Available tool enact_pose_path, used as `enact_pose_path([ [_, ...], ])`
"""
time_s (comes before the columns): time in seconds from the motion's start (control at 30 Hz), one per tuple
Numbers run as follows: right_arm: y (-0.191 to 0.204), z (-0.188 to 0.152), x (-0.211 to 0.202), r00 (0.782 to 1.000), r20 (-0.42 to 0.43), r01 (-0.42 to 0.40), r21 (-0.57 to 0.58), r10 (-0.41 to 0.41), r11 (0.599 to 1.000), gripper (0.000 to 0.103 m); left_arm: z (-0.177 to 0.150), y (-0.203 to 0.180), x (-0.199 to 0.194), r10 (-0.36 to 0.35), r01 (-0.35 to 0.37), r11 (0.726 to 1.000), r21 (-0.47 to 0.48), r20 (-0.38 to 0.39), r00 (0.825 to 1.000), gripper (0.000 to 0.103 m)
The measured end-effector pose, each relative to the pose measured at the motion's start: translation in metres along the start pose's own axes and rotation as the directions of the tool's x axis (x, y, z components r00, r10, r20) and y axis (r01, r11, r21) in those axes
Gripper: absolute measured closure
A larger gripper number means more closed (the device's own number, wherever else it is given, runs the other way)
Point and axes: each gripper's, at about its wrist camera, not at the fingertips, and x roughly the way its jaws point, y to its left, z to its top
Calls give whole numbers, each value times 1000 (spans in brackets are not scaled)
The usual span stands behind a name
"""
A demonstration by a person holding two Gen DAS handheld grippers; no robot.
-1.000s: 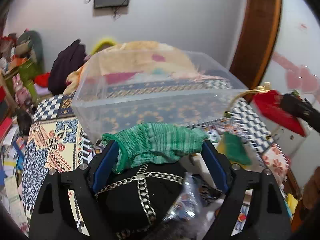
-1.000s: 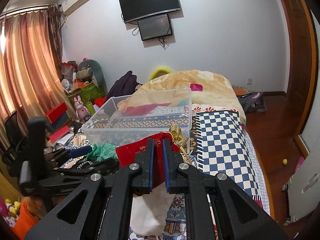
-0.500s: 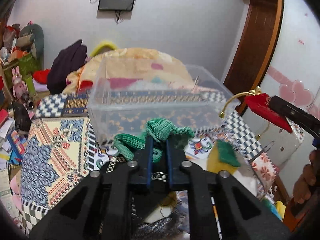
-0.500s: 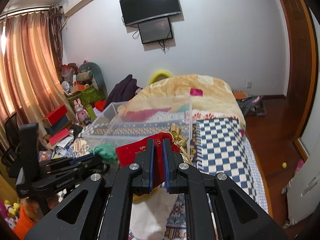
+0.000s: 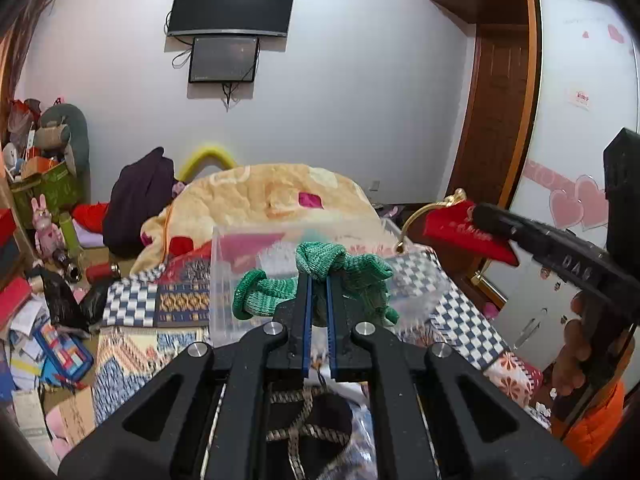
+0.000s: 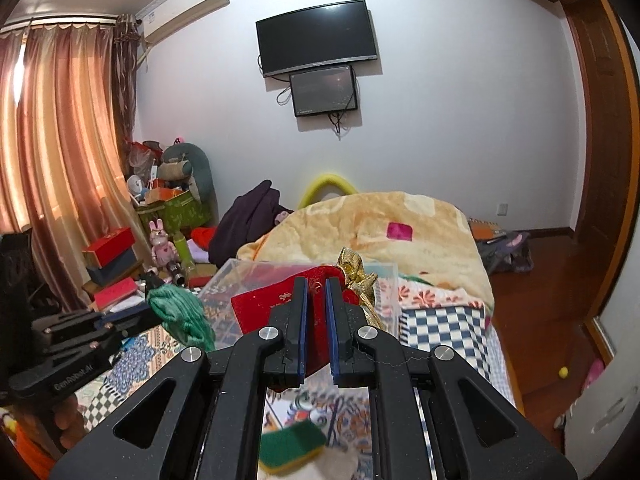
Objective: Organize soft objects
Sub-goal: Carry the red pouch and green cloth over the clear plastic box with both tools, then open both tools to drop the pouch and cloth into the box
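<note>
The left gripper was pinched on a green knitted sock, which draped off both sides of the tips with its long axis running crosswise, while the right gripper was clamped on a red pouch with a gold tassel. Both loads hung above the bed, with the clear plastic bin straight ahead of and just below each one. The sock (its cuff end dangling left) looked nearer the bin's near wall, so the left hand's item seemed likelier to drop in first.
</note>
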Motion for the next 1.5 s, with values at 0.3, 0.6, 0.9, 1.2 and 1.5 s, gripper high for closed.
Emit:
enact_pose_path([
  [0.3, 1, -2, 49, 995, -100, 15, -43, -19, 999, 95, 22, 11, 53, 56, -55, 998, 17, -71, 996, 97],
  [0.6, -2, -9, 100, 967, -251, 15, -94, -38, 995, 95, 12, 21, 113, 72, -66, 997, 32, -218, 973, 97],
  [0.9, -2, -19, 123, 930, -365, 4, -122, -49, 992, 95, 0, 22, 134, 49, -37, 998, 47, -307, 951, 97],
  [1.2, 1, -24, 111, 925, -378, -5, -129, -44, 992, 92, 0, 23, 119, 41, -27, 998, 53, -283, 958, 70],
  [1.5, 3, -15, 66, 963, -270, -16, -112, -14, 994, 55, -2, 18, 66, 38, -24, 997, 78, -182, 983, 41],
])
